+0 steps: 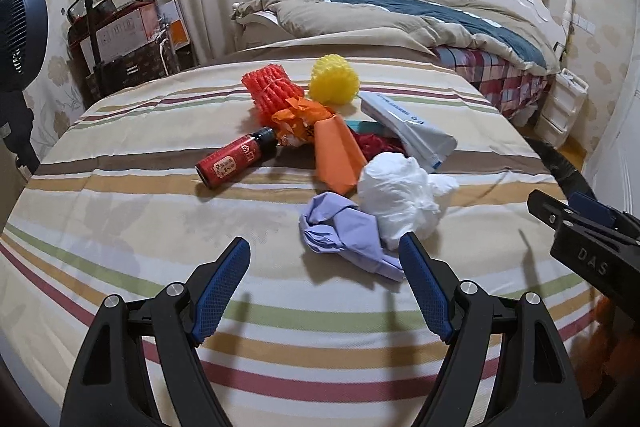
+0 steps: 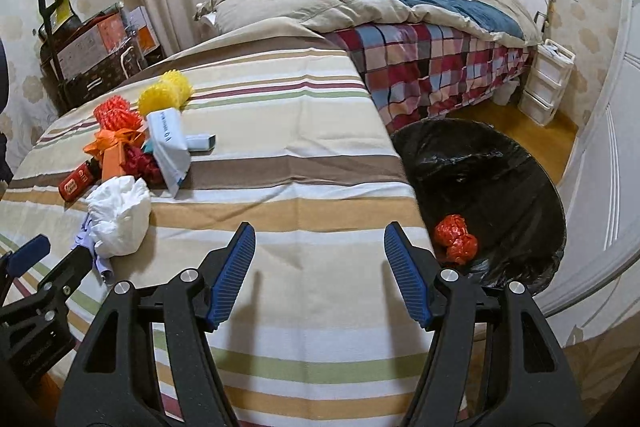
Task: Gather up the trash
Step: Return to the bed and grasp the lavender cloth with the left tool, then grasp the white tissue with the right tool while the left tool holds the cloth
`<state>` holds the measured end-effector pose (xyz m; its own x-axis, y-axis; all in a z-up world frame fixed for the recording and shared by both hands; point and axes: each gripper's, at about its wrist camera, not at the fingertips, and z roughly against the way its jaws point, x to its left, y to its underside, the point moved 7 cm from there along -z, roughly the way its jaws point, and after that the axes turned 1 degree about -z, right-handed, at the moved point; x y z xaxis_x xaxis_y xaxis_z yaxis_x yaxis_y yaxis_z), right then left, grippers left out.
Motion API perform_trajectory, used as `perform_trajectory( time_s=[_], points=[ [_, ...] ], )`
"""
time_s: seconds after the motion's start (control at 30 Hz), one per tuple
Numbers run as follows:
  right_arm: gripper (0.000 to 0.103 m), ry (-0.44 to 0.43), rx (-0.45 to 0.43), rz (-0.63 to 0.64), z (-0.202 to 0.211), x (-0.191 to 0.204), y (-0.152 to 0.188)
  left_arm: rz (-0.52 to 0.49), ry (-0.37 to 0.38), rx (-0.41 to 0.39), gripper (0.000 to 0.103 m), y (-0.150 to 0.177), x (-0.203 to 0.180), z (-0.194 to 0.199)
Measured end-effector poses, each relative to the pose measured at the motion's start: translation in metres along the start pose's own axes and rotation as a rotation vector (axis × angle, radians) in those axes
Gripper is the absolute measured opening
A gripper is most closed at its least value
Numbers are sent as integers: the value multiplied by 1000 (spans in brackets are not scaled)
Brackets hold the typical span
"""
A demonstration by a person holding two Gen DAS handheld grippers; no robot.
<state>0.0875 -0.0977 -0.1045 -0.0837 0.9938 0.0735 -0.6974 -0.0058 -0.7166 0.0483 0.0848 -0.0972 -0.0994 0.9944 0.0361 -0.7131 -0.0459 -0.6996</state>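
Note:
Trash lies on a striped tablecloth point(image 1: 120, 187): a crumpled lilac paper point(image 1: 344, 231), a white plastic wad point(image 1: 400, 195), an orange paper point(image 1: 336, 155), a red bottle point(image 1: 236, 157), red foam net point(image 1: 272, 87), yellow foam net point(image 1: 334, 79) and a white pouch point(image 1: 408, 131). My left gripper point(image 1: 324, 255) is open and empty, just short of the lilac paper. My right gripper point(image 2: 320, 239) is open and empty over the table's right edge, beside a black-lined bin point(image 2: 500, 163) holding a red wad point(image 2: 456, 237). The white wad point(image 2: 118, 215) lies to its left.
A bed point(image 2: 420, 39) with a checked sheet stands behind the table. A white drawer unit point(image 2: 548, 83) stands by the wall at right. Boxes and a trolley point(image 1: 116, 39) stand at the back left, and a fan point(image 1: 20, 35) at far left.

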Motion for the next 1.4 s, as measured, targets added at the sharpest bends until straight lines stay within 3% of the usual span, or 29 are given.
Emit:
perform_trajectory(
  time_s=[0.13, 0.37, 0.47, 0.67, 0.7, 0.77, 0.87, 1.07, 1.4],
  points=[
    [65, -1, 7, 12, -1, 6, 1, 16, 4, 34, 77, 1, 6, -9],
    [66, -3, 13, 23, -3, 10, 0, 50, -54, 44, 77, -4, 32, -15],
    [66, -3, 17, 23, -4, 11, 0, 68, -8, 52, 77, -2, 35, -15],
    [66, -6, 18, 34, -5, 15, 1, 32, -11, 31, 77, -9, 31, -18],
    [66, -8, 18, 39, -5, 17, 1, 27, -8, 29, 75, -12, 30, -19],
    [66, -13, 17, 45, -5, 21, 0, 20, 6, 33, 58, -15, 29, -23],
    [66, -20, 18, 48, -5, 25, 0, 19, 47, 69, 42, -12, 27, -29],
    [66, -28, 18, 61, -4, 34, 0, 27, 68, 39, 42, -11, 30, -20],
    [66, -86, -19, 110, 10, 74, -8, 24, -53, -42, 42, -11, 75, 6]
  ],
)
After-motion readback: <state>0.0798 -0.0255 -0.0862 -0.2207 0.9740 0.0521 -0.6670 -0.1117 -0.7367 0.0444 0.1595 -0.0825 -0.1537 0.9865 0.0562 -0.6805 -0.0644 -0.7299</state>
